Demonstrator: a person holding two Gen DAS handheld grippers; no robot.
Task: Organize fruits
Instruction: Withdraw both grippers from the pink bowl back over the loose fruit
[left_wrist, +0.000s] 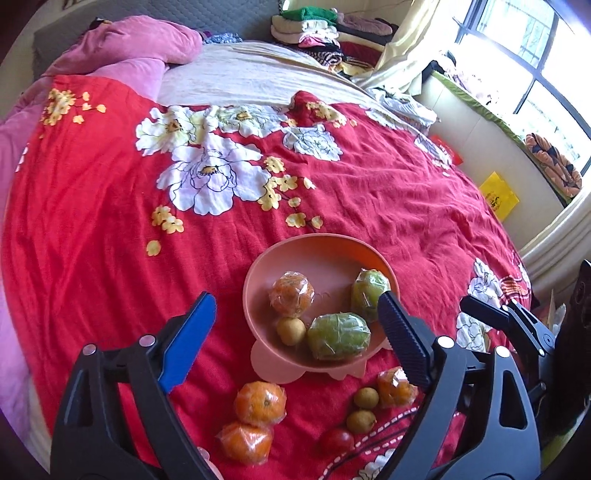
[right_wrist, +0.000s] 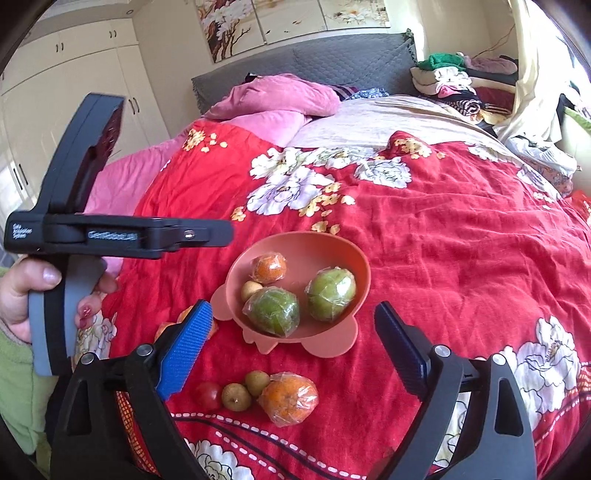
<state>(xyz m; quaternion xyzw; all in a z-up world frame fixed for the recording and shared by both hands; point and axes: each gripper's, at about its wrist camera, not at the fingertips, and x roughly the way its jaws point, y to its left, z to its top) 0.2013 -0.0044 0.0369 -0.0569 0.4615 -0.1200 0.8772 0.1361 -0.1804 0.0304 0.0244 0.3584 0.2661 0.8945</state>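
Red floral bedspread covers the bed and carries everything; pink bedding is bunched near the grey headboard, and a pile of folded clothes sits at the far corner by the window; cream wardrobe doors show in the right wrist view. On the bedspread stands a salmon-pink bowl on a lobed base, holding two green wrapped fruits, one wrapped orange and one small tan fruit. Loose fruit lies on the cloth on the near side of the bowl; two wrapped oranges touch each other, and to their right lie a red tomato, two small tan fruits and another wrapped orange. Left gripper hangs above the bowl's near edge with its jaws spread wide and nothing between the pads; its right finger overlaps the bowl's rim in view. Right gripper is likewise spread and empty, with the bowl just ahead of its tips and the tomato, tan fruits and orange below between its fingers; a hand grips the left tool's handle at that view's left edge.
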